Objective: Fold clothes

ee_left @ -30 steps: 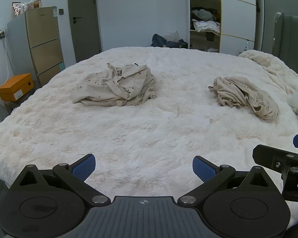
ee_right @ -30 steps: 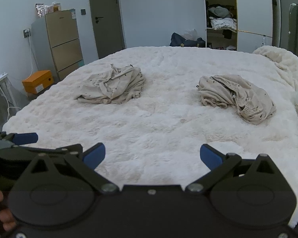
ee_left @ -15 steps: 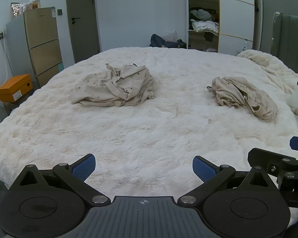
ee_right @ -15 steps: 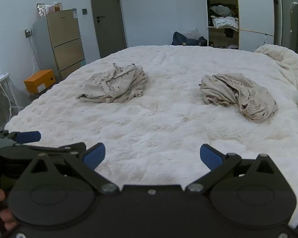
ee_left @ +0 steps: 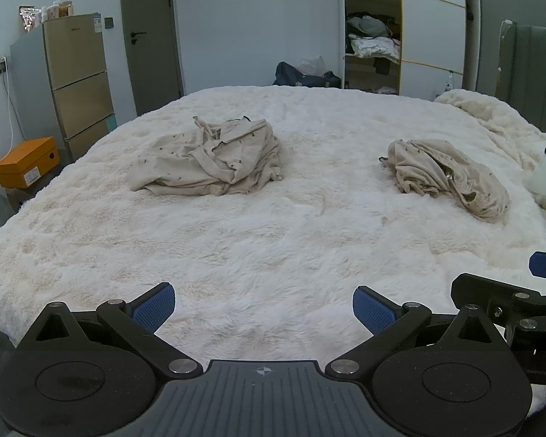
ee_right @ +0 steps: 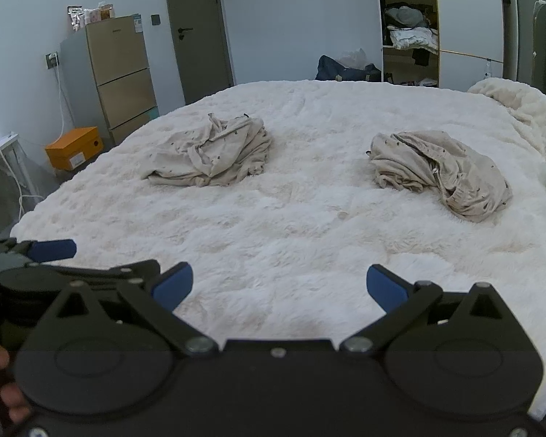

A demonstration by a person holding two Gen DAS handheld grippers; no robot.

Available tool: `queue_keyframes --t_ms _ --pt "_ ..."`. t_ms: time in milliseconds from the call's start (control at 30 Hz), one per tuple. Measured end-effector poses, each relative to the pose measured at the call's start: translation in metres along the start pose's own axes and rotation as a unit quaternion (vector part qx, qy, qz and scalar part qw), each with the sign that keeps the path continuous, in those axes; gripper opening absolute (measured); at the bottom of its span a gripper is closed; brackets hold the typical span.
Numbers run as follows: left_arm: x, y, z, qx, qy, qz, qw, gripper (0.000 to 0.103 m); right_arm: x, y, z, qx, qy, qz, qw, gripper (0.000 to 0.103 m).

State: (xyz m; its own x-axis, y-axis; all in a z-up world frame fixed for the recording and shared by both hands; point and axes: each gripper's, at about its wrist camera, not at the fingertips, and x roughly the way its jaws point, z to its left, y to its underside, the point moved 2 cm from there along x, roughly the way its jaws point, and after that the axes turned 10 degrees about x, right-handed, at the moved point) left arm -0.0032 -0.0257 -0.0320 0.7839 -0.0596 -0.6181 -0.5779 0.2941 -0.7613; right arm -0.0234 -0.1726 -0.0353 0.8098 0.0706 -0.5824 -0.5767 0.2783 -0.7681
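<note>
Both grippers hung low at frame bottom: left gripper (ee_left: pixel 264 300) and right gripper (ee_right: pixel 279 286), fingers wide, holding nothing. 2 crumpled beige garments lay on the bed (ee_left: pixel 273 240): left garment (ee_left: pixel 207 162) centre-left, right garment (ee_left: pixel 446 178) centre-right (well apart). Judgement: pick 1, pinch distinct edges, spread flat before folding.

Left gripper (ee_left: pixel 264 307) and right gripper (ee_right: pixel 279 286) side by side, jaws spread, empty

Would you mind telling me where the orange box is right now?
The orange box sits on the floor off the bed's left edge in both wrist views, just in front of the tall beige cabinet against the left wall.
</note>
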Motion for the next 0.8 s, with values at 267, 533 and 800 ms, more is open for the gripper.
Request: queue_keyframes --t_ms 267,533,800 --pt "0.0002 -0.0001 -0.0003 0.002 -0.003 -0.001 1.0 0.103 -0.0002 0.0003 0.0009 -0.002 -0.001 0.002 1.0 0.103" --pt "0.0003 0.0005 -0.001 0.007 -0.007 -0.003 0.9999 0.103 0.0006 0.0011 0.0012 -0.004 0.005 0.004 1.0 0.103" --pt "0.0003 -0.0012 -0.0017 0.007 -0.004 -0.009 0.9999 0.103 0.0015 0.0022 -0.0003 -0.007 0.008 0.002 1.0 0.103"
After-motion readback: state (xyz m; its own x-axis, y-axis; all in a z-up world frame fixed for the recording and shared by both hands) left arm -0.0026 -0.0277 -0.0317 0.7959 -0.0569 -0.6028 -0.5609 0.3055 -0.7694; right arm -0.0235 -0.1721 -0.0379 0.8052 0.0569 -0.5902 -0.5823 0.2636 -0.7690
